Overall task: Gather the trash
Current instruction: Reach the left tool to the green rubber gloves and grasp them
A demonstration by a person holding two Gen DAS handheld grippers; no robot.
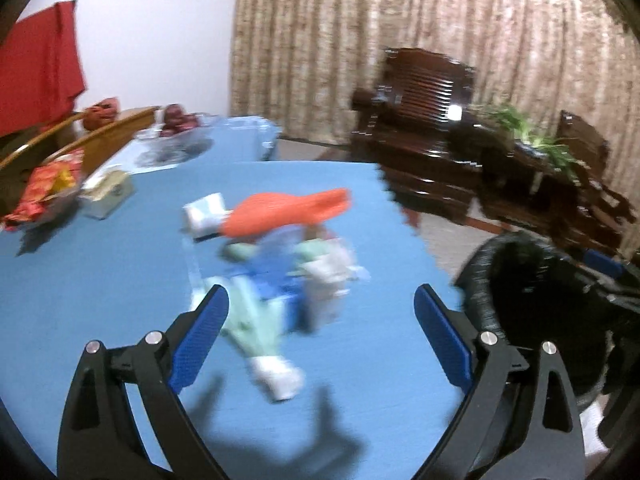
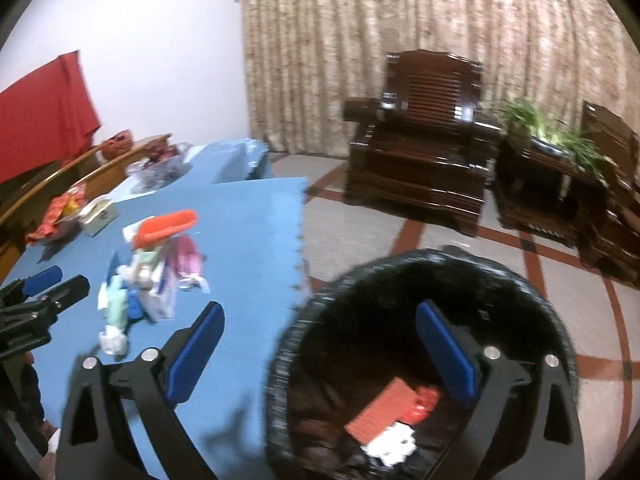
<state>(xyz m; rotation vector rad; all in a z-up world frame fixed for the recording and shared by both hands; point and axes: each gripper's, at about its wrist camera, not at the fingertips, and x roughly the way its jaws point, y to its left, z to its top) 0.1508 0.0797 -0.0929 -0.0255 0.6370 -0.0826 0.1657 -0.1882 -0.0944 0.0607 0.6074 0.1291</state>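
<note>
Both tongs released and angled downward: left tongs (image 1: 320,312) over the trash pile (image 1: 276,264), right tongs (image 2: 320,328) over the bin (image 2: 420,360).

The left gripper (image 1: 320,312) hangs over a blue table (image 1: 80,288), jaws wide, nothing between them. Ahead lies a blurred trash pile (image 1: 276,264) topped by an orange wrapper (image 1: 280,212). A black bin (image 1: 532,288) stands right of the table.
</note>
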